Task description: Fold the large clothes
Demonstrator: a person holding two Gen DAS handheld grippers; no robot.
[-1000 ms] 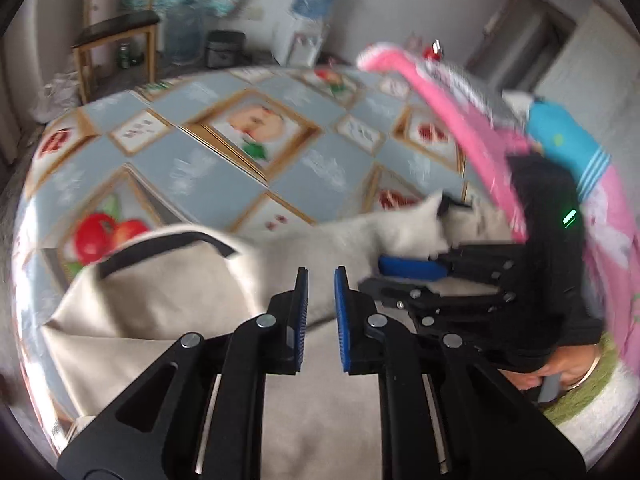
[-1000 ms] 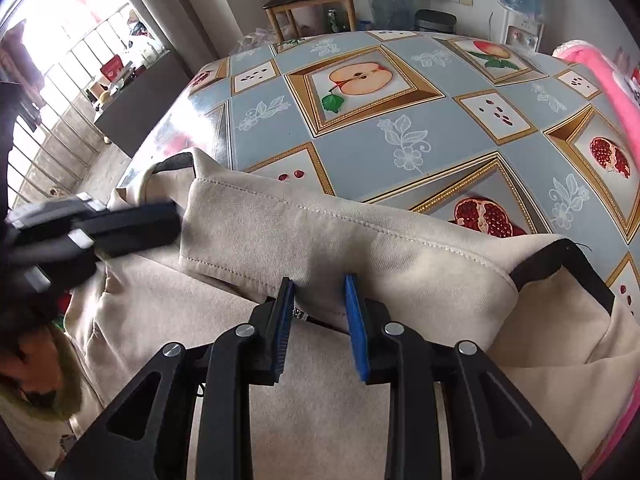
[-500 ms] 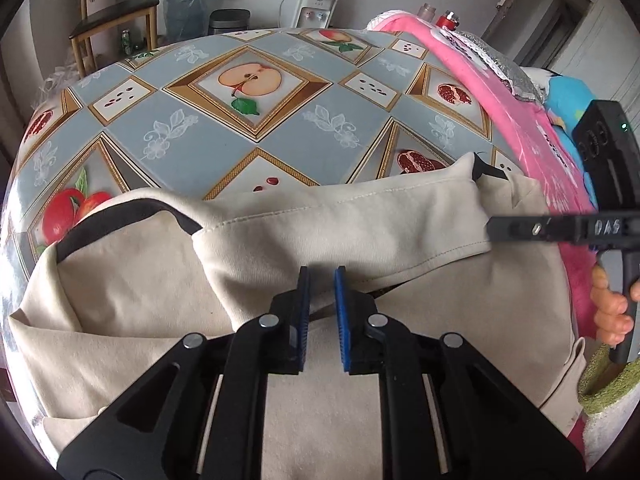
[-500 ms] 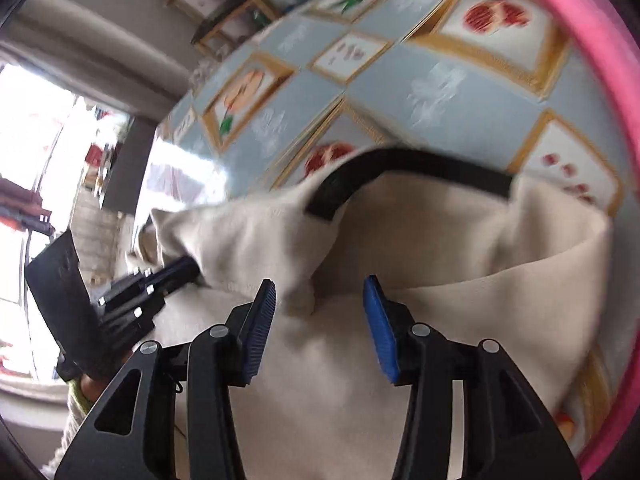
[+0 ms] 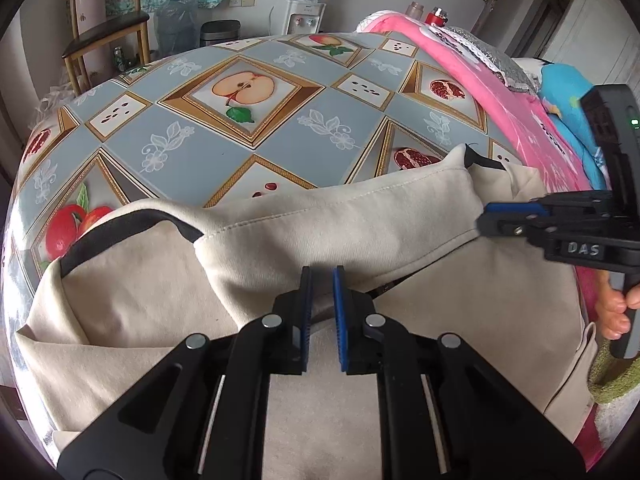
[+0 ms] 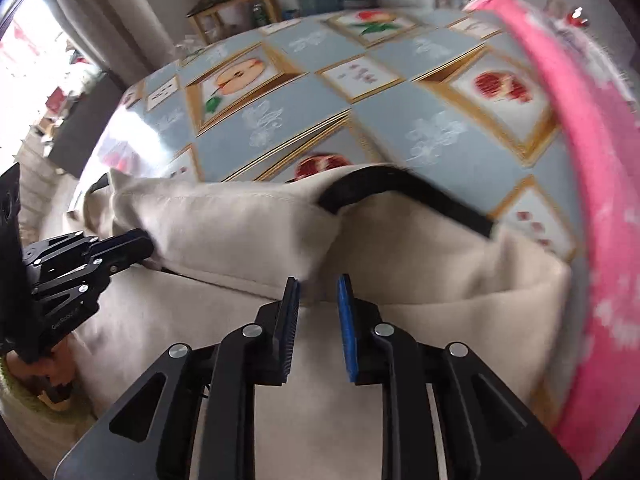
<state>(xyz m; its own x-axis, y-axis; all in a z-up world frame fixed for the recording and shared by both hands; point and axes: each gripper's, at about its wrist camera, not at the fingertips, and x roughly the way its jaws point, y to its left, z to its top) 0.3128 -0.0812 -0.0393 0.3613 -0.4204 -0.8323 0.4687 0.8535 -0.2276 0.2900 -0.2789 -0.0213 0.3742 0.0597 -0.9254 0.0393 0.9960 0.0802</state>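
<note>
Beige, soft-looking cloth nearest of all: the garment (image 5: 340, 232), spread over the near half of the table (image 5: 200, 152), far part turned back toward the near edge as one long flap. Black trim (image 5: 132, 224) at the openings on the far left and far right of that fold.

Low in the left wrist view, the left gripper (image 5: 320, 292): blue pads almost together, nipping the near hem of the flap toward its left end. At the flap's right corner, the right gripper (image 6: 318, 300): jaws just drawn closer, cloth between the pads, pinched there. Printed in white on its black side: "DAS". On the left gripper's body, seen from the right wrist, small white lettering beginning "Gen", the rest too blurred to read. Just behind the right gripper, a hand (image 5: 616, 312) wrapped round the handle.

Farther out, bare tablecloth in grey-blue squares with gold-framed fruit pictures: a halved apple, pomegranates, red apples, scattered seeds. Along the right edge of the table, a pink blanket (image 5: 500, 92); at its far end, a red lighter (image 5: 436, 16).

Against the far wall, from left to right: a wooden chair (image 5: 104, 28) with a dark seat, a dark bin (image 5: 220, 34), a white water dispenser (image 5: 304, 20) topped by a blue bottle.
</note>
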